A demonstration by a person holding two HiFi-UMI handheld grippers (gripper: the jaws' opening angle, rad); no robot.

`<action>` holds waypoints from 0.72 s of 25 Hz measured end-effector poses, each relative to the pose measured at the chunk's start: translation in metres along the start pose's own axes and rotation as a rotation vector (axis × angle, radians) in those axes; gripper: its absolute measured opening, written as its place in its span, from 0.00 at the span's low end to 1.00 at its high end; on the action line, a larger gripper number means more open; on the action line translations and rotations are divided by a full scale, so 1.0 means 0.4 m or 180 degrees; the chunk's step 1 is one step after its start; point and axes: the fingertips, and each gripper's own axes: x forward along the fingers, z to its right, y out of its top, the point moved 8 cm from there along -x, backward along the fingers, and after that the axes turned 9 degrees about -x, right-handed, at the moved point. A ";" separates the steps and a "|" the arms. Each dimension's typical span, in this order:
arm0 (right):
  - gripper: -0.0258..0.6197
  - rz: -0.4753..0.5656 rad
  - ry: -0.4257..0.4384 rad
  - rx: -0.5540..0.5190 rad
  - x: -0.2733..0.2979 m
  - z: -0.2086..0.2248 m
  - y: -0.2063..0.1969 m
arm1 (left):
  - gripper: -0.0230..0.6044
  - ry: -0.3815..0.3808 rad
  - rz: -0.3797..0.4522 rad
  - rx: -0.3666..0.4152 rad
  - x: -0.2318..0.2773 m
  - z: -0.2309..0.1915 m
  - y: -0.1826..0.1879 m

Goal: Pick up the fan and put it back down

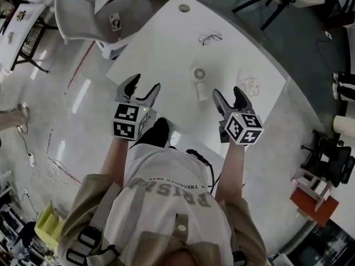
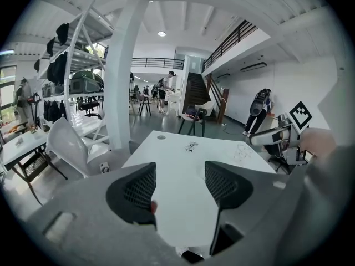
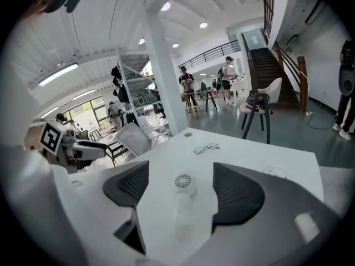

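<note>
A small white hand-held fan [image 1: 198, 75] lies on the white table [image 1: 166, 43], round grille head far, handle pointing back toward me. My right gripper [image 1: 227, 93] hovers just right of the handle, open and empty. In the right gripper view the fan [image 3: 183, 183] shows beyond and between the two dark pads [image 3: 130, 186], apart from both. My left gripper [image 1: 146, 83] is over the table's left edge, open, well left of the fan. In the left gripper view only bare table [image 2: 177, 165] lies between its pads [image 2: 136, 190].
A pair of glasses [image 1: 211, 37] lies farther back on the table, and a clear round thing [image 1: 249, 85] sits right of the fan. A white chair [image 1: 83, 15] stands off the table's left corner. People and chairs stand farther off in the hall.
</note>
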 end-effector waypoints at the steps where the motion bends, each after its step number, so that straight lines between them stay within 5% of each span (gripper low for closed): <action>1: 0.57 -0.0083 0.0010 -0.0014 0.021 0.000 0.000 | 0.50 -0.0013 -0.0016 0.0000 0.010 -0.007 0.003; 18: 0.58 -0.1724 0.0346 -0.0417 0.321 -0.015 -0.137 | 0.50 -0.0204 -0.0256 -0.0021 0.159 -0.062 0.011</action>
